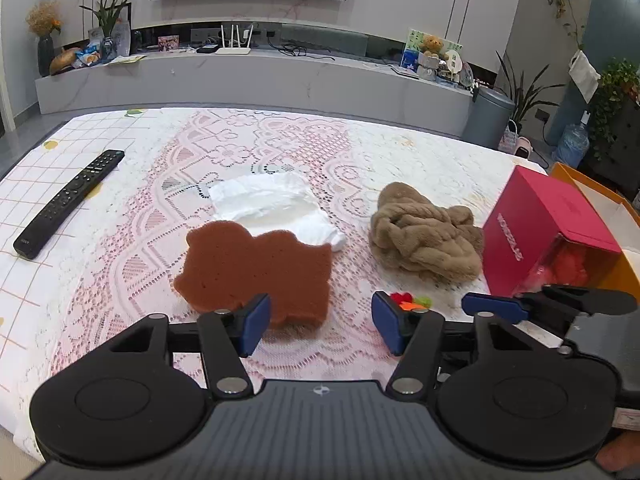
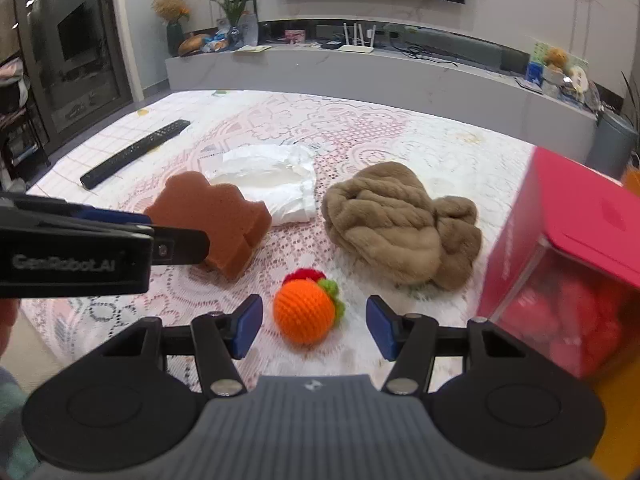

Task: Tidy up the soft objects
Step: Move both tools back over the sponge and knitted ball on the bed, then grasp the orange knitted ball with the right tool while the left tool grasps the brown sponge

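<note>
1. Right gripper (image 2: 314, 326): nearest item. I have its jaws parted and empty, one blue pad on either side of the crochet ball (image 2: 305, 309) without touching it. My reading: lined up so a squeeze would take the ball across its middle.

2. Left gripper (image 1: 320, 326): jaws parted, nothing held. Its left pad overlaps the near edge of the brown sponge (image 1: 256, 268) in view; whether it touches, I cannot tell. Spread this wide, I judge, to span the thick foam.

3. Crochet ball: orange, with red and green tufts, on the lace tablecloth (image 1: 280, 152), near centre, just right of the sponge.

4. Brown sponge: flat on the cloth, its far edge overlapping the white diaper (image 1: 276, 204).

5. White diaper: folded, behind the sponge.

6. Tan fur piece (image 2: 400, 224): bunched heap, right of centre, apart from the others.

7. Red box (image 2: 576, 240): far right, clear front showing red soft things inside. Probably the collecting place, hence its spot beside the loose items.

8. Remote control (image 1: 70, 202): far left, well apart; hard, so likely no part of the sorting.
</note>
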